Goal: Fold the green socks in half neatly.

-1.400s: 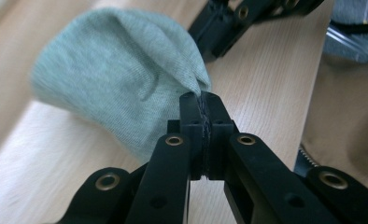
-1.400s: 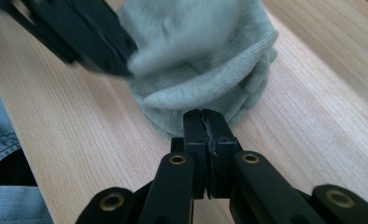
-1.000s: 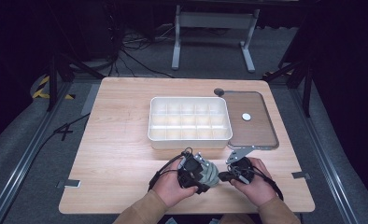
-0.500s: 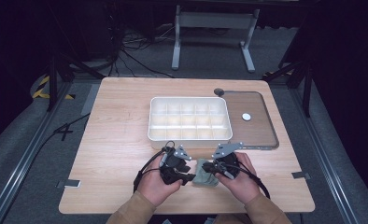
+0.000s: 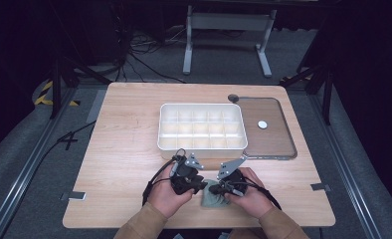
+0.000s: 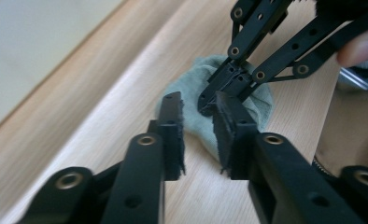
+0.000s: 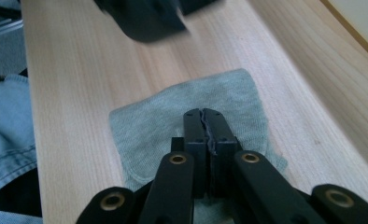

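A small grey-green cloth [image 5: 210, 200] lies flat on the wooden table [image 5: 129, 149] near its front edge, between the two hands. In the right gripper view the cloth [image 7: 173, 112] lies spread under my right gripper [image 7: 204, 115], whose jaws are shut with their tips down on the fabric. The left gripper view has my left gripper [image 6: 198, 109] open, jaws apart just short of the cloth [image 6: 196, 88], and the right gripper [image 6: 210, 95] pressing onto it from the far side. From above, the left gripper [image 5: 202, 187] and right gripper [image 5: 214, 189] nearly meet tip to tip.
A white compartment box [image 5: 202, 145] stands mid-table, just beyond the hands. Its tinted lid [image 5: 271, 144] lies to the right with a white disc [image 5: 262, 124] on it. Blue denim [image 7: 4, 126] shows past the table's front edge.
The cloth, bunched between the grippers a second ago, now lies flat nearer the front edge. Both hands have shifted left and toward the person; the left gripper has drawn back from the cloth.
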Demonstrator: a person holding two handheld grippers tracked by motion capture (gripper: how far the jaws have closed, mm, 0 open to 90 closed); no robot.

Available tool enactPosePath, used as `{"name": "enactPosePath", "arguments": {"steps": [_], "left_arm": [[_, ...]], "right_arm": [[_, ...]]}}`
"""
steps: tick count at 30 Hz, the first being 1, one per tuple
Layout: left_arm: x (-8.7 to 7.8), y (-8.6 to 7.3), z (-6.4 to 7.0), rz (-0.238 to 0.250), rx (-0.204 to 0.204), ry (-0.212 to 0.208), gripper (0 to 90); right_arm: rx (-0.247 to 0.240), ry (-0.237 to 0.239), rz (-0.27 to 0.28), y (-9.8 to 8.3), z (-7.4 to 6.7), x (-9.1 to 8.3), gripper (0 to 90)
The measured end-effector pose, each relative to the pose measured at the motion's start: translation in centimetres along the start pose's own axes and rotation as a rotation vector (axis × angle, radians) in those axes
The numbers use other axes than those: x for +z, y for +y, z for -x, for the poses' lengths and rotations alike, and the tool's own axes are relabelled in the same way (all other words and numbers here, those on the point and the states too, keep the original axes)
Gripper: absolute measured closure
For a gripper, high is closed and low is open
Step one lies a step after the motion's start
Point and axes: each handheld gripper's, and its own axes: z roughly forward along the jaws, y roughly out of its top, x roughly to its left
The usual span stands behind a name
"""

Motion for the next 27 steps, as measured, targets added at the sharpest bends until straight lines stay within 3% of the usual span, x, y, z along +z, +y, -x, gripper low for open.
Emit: {"name": "enactPosePath", "arguments": {"steps": [1, 3, 6, 9, 10, 12, 19, 24, 27], "left_arm": [[0.0, 0.0, 0.0, 0.000, 0.000, 0.000, 75.4], [1.6, 0.1, 0.2, -0.062, 0.034, 0.016, 75.9], [2.6, 0.0, 0.1, -0.120, 0.057, 0.040, 74.1], [2.9, 0.0, 0.0, -0.128, 0.046, 0.027, 73.6], [3.1, 0.0, -0.1, -0.136, 0.039, 0.031, 73.3], [3.2, 0.0, 0.0, -0.144, 0.037, 0.031, 73.0], [0.9, 0.1, -0.1, -0.047, 0.019, 0.011, 66.5], [-0.1, -0.8, -1.2, -0.066, -0.030, 0.021, 66.5], [0.1, -1.4, -1.7, -0.097, -0.030, 0.005, 68.2]], "right_arm": [[-0.007, -0.007, 0.003, 0.0, -0.1, 0.0, 88.0], [-0.001, -0.005, 0.014, -0.1, -0.2, -0.2, 84.2], [0.030, -0.018, 0.019, 0.0, -0.4, -1.4, 81.6], [0.039, -0.055, 0.030, 0.3, -0.6, -2.4, 81.6], [0.048, -0.093, 0.025, 0.3, -0.8, -3.2, 81.6], [0.049, -0.104, 0.022, 0.3, -0.9, -3.3, 81.3], [0.053, -0.124, 0.019, 0.1, -2.0, -4.1, 80.6], [0.061, -0.113, 0.025, 0.3, -2.1, -3.5, 80.3], [0.070, -0.095, -0.038, 0.2, -2.2, -2.5, 80.8]]}}
